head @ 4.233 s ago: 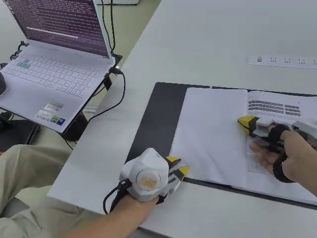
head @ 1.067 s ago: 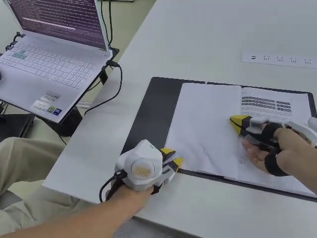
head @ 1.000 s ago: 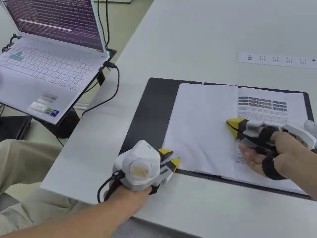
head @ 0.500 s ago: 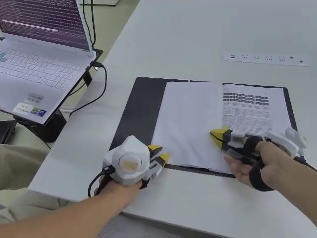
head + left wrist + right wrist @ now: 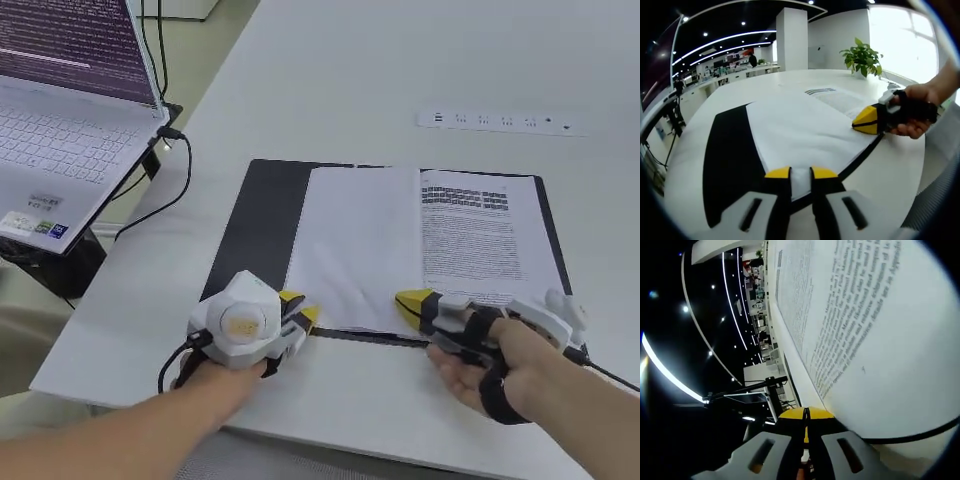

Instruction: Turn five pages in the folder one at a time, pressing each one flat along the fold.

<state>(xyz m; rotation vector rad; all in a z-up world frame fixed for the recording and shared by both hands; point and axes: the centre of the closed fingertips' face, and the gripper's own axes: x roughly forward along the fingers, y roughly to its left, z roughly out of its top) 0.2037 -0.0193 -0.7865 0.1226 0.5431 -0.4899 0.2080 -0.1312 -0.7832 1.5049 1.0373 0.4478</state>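
Observation:
A black folder (image 5: 258, 225) lies open on the white table, with a blank page (image 5: 355, 240) on its left half and a printed page (image 5: 470, 235) on its right. My right gripper (image 5: 408, 302) is shut, its yellow tip pressed on the paper at the near end of the fold; the printed page (image 5: 865, 330) runs close past its shut tips (image 5: 805, 415). My left gripper (image 5: 298, 308) rests at the near left corner of the blank page (image 5: 790, 125). Its jaws (image 5: 800, 173) stand a narrow gap apart with nothing gripped. The right gripper (image 5: 865, 121) also appears there.
An open laptop (image 5: 60, 130) sits on a stand off the table's left edge, with a black cable (image 5: 165, 190) hanging beside it. A white power strip (image 5: 500, 122) lies beyond the folder. A potted plant (image 5: 862, 60) stands far off. The table's near edge is just below both hands.
My right gripper has slid along the fold toward me, from mid-page to the near edge. The left gripper has stayed at the page corner. The head camera has shifted.

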